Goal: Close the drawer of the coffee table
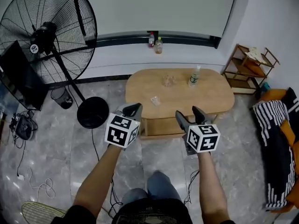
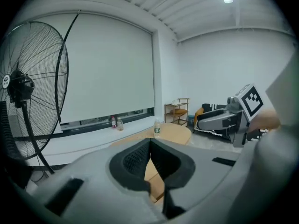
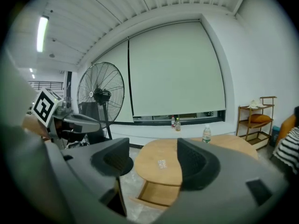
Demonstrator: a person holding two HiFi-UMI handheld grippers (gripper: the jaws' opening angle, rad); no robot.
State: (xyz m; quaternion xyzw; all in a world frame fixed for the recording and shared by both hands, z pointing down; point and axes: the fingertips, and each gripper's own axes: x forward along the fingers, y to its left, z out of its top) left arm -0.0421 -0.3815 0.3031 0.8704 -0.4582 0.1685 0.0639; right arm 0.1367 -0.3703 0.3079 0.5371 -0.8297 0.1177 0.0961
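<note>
An oval wooden coffee table (image 1: 205,94) stands ahead on the marble floor. Its drawer (image 1: 161,126) is pulled out toward me under the near edge. My left gripper (image 1: 134,108) hovers over the drawer's left end, its pads touching at the tips and nothing held. My right gripper (image 1: 188,114) hovers over the drawer's right end, open and empty. In the right gripper view the table (image 3: 156,164) and the open drawer (image 3: 159,192) show between the spread jaws of the right gripper (image 3: 153,153). The left gripper (image 2: 150,146) covers most of the table (image 2: 175,133) in its own view.
On the table stand a water bottle (image 1: 194,77), a glass (image 1: 168,80) and a small packet (image 1: 154,100). A big floor fan (image 1: 46,36) with a round base (image 1: 93,112) stands at left. A wooden shelf (image 1: 247,66) and a striped blanket (image 1: 273,125) are at right. Cables lie on the floor.
</note>
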